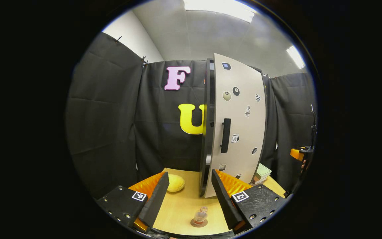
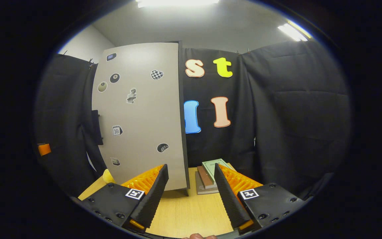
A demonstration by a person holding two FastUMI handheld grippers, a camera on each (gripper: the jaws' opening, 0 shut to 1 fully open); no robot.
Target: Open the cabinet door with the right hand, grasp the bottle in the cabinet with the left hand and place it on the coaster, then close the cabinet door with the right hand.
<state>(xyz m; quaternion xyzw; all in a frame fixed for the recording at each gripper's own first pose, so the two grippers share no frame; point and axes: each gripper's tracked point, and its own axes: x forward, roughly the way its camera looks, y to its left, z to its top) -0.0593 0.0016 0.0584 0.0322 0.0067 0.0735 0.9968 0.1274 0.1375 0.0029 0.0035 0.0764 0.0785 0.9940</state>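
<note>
The tall grey cabinet with a sticker-covered door stands upright on the light wooden table; all positions below refer to it, as seen in the left gripper view. The small clear glass bottle stands on the round brown coaster, in front of the cabinet. The yellow rounded object lies on the table to its left. The stack of books lies to its right.

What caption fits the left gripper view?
Bottle on its coaster between open fingers, cabinet door shut.
</note>
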